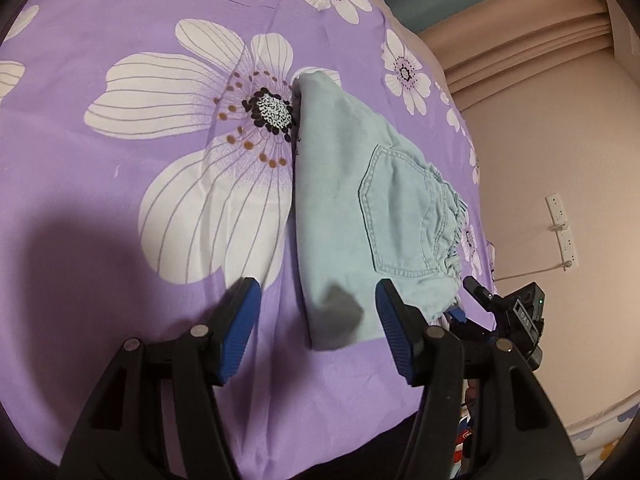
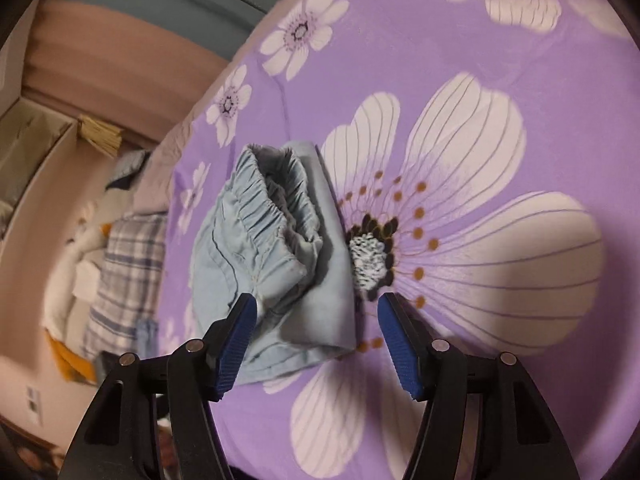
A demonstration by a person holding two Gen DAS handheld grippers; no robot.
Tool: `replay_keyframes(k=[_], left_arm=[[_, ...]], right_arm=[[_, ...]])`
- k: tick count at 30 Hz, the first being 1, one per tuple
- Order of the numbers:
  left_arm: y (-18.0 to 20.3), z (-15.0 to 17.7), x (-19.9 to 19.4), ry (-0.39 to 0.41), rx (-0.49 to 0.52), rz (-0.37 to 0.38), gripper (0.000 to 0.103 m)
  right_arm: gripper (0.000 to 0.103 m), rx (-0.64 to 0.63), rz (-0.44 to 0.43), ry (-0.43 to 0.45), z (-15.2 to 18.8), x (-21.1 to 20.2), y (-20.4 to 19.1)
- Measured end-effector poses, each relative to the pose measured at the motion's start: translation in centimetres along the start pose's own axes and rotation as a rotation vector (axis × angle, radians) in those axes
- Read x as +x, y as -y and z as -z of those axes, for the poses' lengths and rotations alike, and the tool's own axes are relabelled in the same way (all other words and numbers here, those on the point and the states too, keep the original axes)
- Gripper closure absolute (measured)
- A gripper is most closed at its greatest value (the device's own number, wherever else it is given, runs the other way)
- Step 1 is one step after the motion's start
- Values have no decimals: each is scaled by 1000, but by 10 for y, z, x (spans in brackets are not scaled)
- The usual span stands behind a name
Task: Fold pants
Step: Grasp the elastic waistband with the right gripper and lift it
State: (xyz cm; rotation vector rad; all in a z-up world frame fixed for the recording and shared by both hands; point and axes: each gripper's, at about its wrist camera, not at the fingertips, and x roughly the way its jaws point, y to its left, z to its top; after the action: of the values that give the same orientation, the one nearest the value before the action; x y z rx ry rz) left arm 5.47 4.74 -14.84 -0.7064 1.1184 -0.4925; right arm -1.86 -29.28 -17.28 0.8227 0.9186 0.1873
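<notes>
Light blue pants (image 1: pixel 340 200) lie folded into a compact bundle on a purple bedsheet (image 1: pixel 120 32) printed with big white flowers. A back pocket (image 1: pixel 400 216) faces up in the left wrist view. The right wrist view shows the gathered elastic waistband (image 2: pixel 272 208) on top of the bundle (image 2: pixel 224 264). My left gripper (image 1: pixel 316 292) hovers open over the bundle's near end, its blue pads apart from the cloth. My right gripper (image 2: pixel 316 304) is open too, with the bundle's near corner seen between its pads, which do not press on it.
The bed's edge runs close beside the pants. Beyond it are a pinkish wall with sockets (image 1: pixel 562 224), a plaid cloth pile (image 2: pixel 128 276) and a cardboard box (image 2: pixel 40 148). The black housing (image 1: pixel 524 312) of my right gripper shows at the left wrist view's right.
</notes>
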Motion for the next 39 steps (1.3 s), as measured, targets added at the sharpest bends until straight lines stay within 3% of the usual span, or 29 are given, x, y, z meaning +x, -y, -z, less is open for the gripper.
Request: replay_keyframes(k=[17,31,39], left_arm=[[23,-32,41,-52,100,-17,43],[43,-51,73,-66,221,-65,38],[50,-57,81,-74,258,-83,38]], right_arm=[[40,-80,-39,-121,-28,39,-15],[40,-163,-36,-143,-41,59,-27],[37,-265,20,-128,-38,73,-46]])
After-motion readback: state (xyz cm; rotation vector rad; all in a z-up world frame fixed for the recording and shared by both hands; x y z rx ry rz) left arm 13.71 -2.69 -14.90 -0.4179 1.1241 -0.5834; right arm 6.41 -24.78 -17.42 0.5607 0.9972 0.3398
